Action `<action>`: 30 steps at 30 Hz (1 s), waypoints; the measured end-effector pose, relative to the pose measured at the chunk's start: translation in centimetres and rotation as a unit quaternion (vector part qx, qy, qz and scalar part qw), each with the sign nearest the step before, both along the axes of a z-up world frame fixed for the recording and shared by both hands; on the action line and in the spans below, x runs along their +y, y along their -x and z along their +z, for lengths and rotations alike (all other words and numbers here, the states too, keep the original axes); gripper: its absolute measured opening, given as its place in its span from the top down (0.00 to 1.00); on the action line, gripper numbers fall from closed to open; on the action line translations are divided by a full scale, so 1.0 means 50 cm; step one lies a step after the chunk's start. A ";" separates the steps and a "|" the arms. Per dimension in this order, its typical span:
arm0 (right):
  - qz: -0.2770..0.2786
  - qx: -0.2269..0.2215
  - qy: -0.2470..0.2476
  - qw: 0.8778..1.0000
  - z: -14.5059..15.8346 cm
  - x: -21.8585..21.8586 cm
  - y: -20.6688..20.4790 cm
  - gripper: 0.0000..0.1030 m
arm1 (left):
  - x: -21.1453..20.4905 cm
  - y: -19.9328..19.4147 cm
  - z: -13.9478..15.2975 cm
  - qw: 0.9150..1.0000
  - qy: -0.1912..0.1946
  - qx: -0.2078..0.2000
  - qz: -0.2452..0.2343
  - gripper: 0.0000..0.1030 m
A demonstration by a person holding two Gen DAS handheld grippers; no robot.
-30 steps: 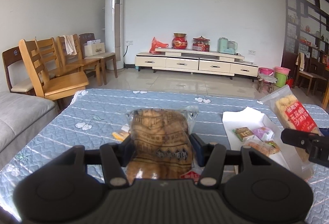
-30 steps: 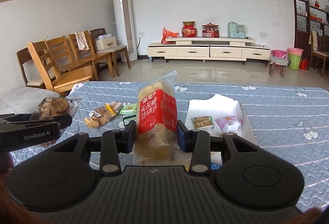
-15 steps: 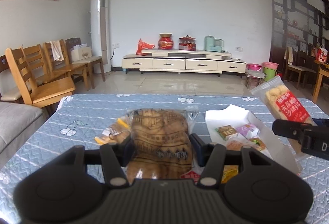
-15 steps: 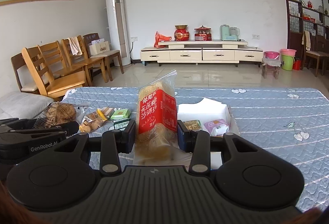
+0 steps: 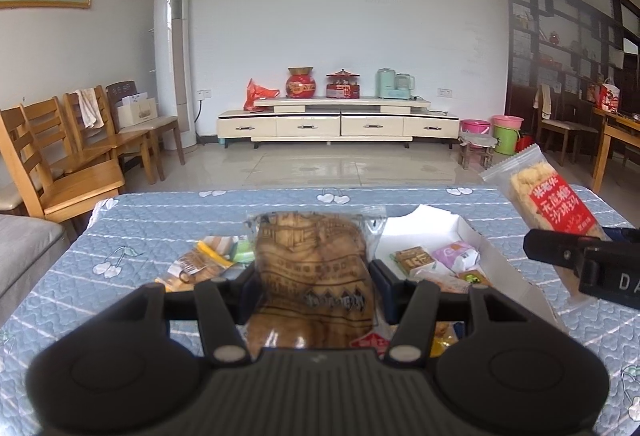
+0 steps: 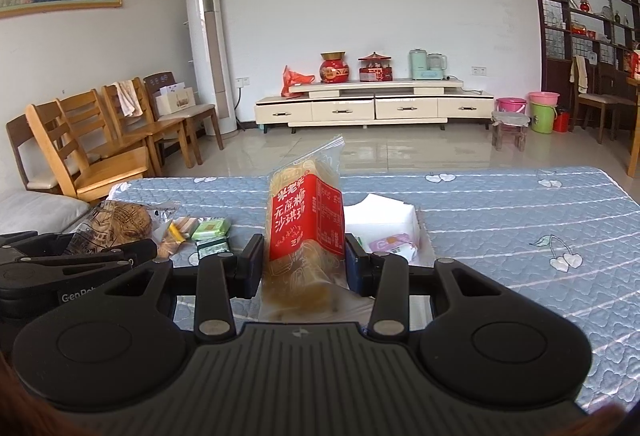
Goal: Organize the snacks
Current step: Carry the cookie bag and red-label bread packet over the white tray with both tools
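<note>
Left wrist view first: my left gripper (image 5: 314, 278) has its jaws closed partway on a brown printed snack bag (image 5: 314, 276), the pads pressing its sides so it stands clear of the tabletop (image 5: 140, 220), which wears a blue quilted cover. I hold it by the middle, I judge, so the soft bag does not fold over. Just right of it lies the white box (image 5: 486, 244), open-topped, with a few small packets (image 5: 436, 260) already inside; that looks like the collecting place, which would explain why both bags hang near it. To the left, loose wrapped snacks (image 5: 200, 264) lie on the cover, not yet sorted. At the far right edge my right gripper (image 5: 576, 256) shows side-on, with the red-labelled rice-crisp bag (image 5: 556, 208) standing up out of it, tilted. Right wrist view: the right gripper (image 6: 304, 262) has its jaws drawn in as far as they go on that rice-crisp bag (image 6: 306, 224), gripped low so the label and sealed top rise upright above the pads. Behind and right of it sits the white box (image 6: 400, 220), partly hidden by the bag, a pink packet (image 6: 390, 244) visible inside. To the left the left gripper (image 6: 120, 256) carries the brown bag (image 6: 116, 222), and green packets (image 6: 212, 232) lie on the tabletop (image 6: 520, 204) between the two grippers. My guess is both bags go into the box next.
</note>
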State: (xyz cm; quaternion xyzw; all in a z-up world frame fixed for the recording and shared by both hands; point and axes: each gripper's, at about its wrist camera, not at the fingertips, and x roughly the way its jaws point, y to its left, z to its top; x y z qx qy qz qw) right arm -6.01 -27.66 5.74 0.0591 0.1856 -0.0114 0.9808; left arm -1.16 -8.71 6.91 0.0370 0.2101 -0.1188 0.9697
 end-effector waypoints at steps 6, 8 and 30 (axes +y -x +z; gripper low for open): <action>-0.011 -0.002 -0.002 1.000 0.000 0.002 0.004 0.52 | -0.021 -0.003 0.000 1.000 -0.001 0.000 -0.012 0.46; -0.015 -0.002 -0.002 1.000 0.002 0.007 -0.002 0.52 | -0.026 -0.004 0.000 1.000 -0.001 0.000 -0.015 0.46; -0.053 0.004 -0.008 0.999 -0.003 0.007 -0.022 0.52 | -0.084 -0.037 -0.016 0.999 -0.008 0.004 -0.042 0.46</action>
